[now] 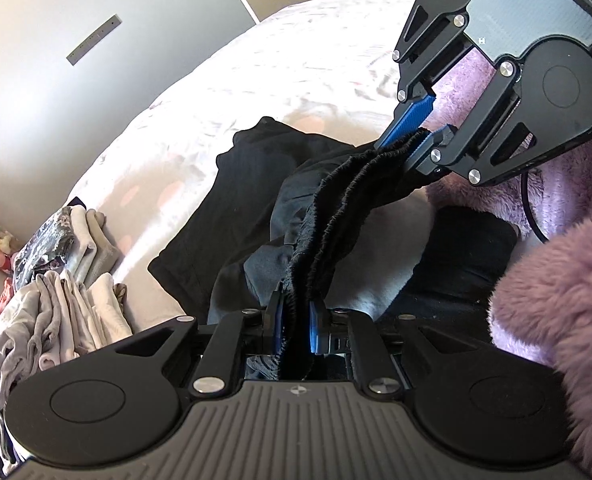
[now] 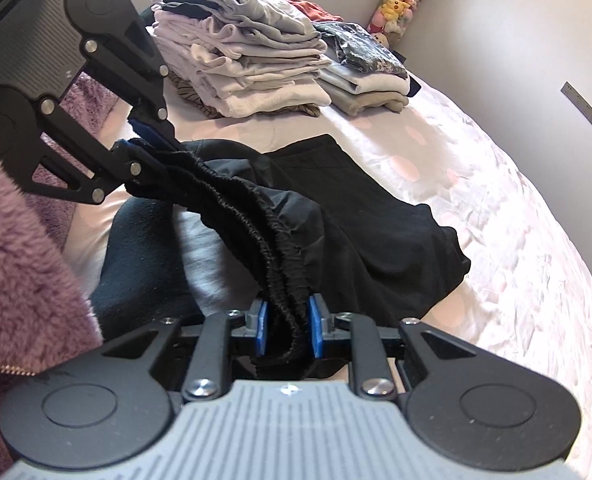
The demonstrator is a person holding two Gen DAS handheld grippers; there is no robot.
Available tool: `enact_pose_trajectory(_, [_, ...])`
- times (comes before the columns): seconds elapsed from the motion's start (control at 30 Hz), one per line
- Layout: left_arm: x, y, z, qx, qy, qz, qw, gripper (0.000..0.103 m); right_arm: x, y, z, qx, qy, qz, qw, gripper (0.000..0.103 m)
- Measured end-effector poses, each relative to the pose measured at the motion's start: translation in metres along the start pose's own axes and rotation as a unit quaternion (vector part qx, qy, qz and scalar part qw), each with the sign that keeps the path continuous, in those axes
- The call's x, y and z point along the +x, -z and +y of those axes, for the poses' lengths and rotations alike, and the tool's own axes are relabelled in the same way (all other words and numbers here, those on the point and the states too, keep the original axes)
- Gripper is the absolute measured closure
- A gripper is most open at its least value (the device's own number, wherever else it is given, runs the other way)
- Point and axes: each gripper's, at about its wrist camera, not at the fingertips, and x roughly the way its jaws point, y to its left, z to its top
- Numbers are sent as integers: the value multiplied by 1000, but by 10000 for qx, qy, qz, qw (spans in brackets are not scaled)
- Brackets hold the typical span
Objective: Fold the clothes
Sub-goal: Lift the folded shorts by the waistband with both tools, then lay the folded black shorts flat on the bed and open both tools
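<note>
The bed [image 2: 496, 208], in a pale pink-patterned cover, takes up most of both views, and everything else is placed from it. Its rounded far edge meets a bare grey wall [image 1: 75, 12], and the stretch of cover between that edge and the black garment [image 2: 376, 208] lies open. No brand, label or writing can be read on any cloth or on either tool.

The black garment lies partly spread on the middle of the bed, while its gathered elastic waistband [image 2: 263, 232] is lifted off the cover and strung between the two tools. Two stacks of folded clothes [image 2: 247, 68] sit on the bed near its far edge, the taller one light grey and white, the lower beside it topped with a dark patterned piece. A person's fuzzy purple sleeve [image 1: 564, 300] hangs over the bed's near side.

The left tool [image 1: 293, 320] is clamped on one end of the waistband, blue pads pressing the bunched elastic. The right tool [image 2: 287, 326] grips the other end likewise.

A cluster of plush toys [image 2: 396, 4] stands against the wall beyond the bed.
</note>
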Motion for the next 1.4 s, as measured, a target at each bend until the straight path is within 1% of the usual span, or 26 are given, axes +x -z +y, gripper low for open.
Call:
enact_pose_trajectory(0.1, [1, -6, 9, 10, -52, -48, 10000, 93, 1, -5, -8, -19, 19, -50, 10000, 80])
enact_pose_trajectory(0.27, [4, -21, 30, 98, -154, -153, 9997, 93, 2, -19, -26, -80, 195, -186, 9996, 80])
enact_pose_trajectory(0.4, [11, -37, 54, 143, -109, -238, 9996, 93, 10, -32, -47, -64, 344, -241, 9991, 79])
enact_pose_trajectory(0.53, [30, -54, 78, 221, -62, -256, 9994, 93, 25, -44, -73, 101, 365, -262, 9989, 79])
enact_pose_trajectory(0.67, [55, -72, 102, 177, 111, -174, 9996, 92, 45, -54, -102, 279, 299, -205, 9990, 79])
enact_pose_trajectory(0.83, [103, -81, 138, -81, 529, 63, 9985, 92, 89, -65, -141, 508, 56, -50, 9987, 79])
enact_pose_trajectory(1.07, [179, -78, 170, -542, 856, 396, 9941, 88, 161, -68, -172, 870, -129, 203, 9959, 77])
enact_pose_trajectory(1.17, [202, -70, 182, -919, 994, 449, 9898, 85, 187, -64, -179, 1077, -171, 297, 9936, 76])
enact_pose_trajectory(1.23, [210, -63, 188, -1194, 1064, 400, 9863, 83, 197, -59, -181, 1203, -180, 297, 9921, 73])
enact_pose_trajectory(1.33, [216, -55, 199, -1648, 1089, 286, 9799, 76, 203, -55, -184, 1412, -81, 235, 9897, 64])
enact_pose_trajectory(1.37, [217, -51, 204, -1820, 1073, 247, 9771, 75, 204, -54, -185, 1512, -9, 207, 9883, 53])
enact_pose_trajectory(1.4, [216, -49, 209, -1981, 1021, 202, 9746, 75, 203, -52, -188, 1653, 67, 150, 9861, 45])
